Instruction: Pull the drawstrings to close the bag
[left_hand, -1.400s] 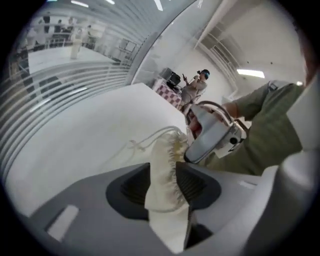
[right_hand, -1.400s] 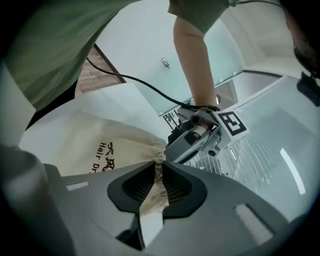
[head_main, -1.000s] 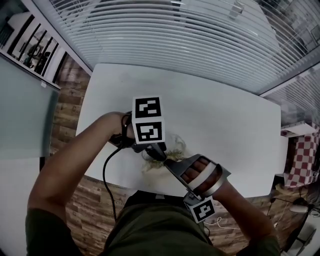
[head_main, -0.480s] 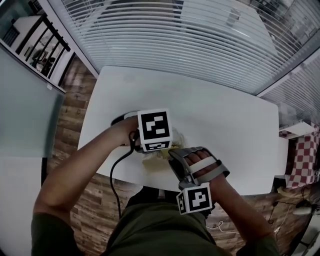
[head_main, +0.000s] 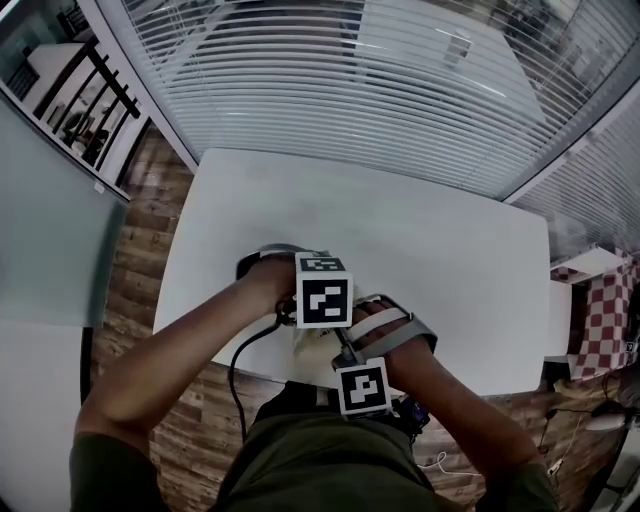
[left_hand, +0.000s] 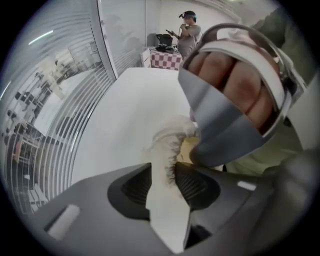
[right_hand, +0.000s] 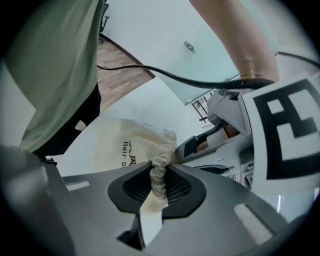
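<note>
Drawstring bag (right_hand: 120, 145), cream cloth with dark print, lay flat at the near edge of the white table (head_main: 420, 240), just in front of my body and between the two grippers, which stood close together there.

Right gripper (right_hand: 159, 184): jaws closing and nearly together, pads pressed on the gathered neck (right_hand: 159, 170), which ran as a scrunched rope from the bag's mouth into the grip.

Left gripper (left_hand: 163, 176): jaws opening, moderately apart, with the ruffled mouth cloth (left_hand: 167, 142) between them. The pads appeared to stand loose about it rather than to pinch it. The right hand (left_hand: 235, 80) showed just beyond that cloth, so the two tools worked almost touching.

I could not tell cord from cloth in either gripper view.

I judged the step to be a re-grip in the middle of the pull, with the mouth much puckered but not fully drawn shut. To do it well, I reckoned the right gripper should stay clamped as the anchor while the left took a fresh hold closer to the bag's mouth, on the string itself if it could be found, not on the ruffle. The pull should then run outward, the two grippers going opposite ways and level with the table top. The bag lay so near the edge that a pull toward my body risked dragging it off. A steady draw would serve better than a jerk, since thin cloth slips easily from ribbed pads.
</note>
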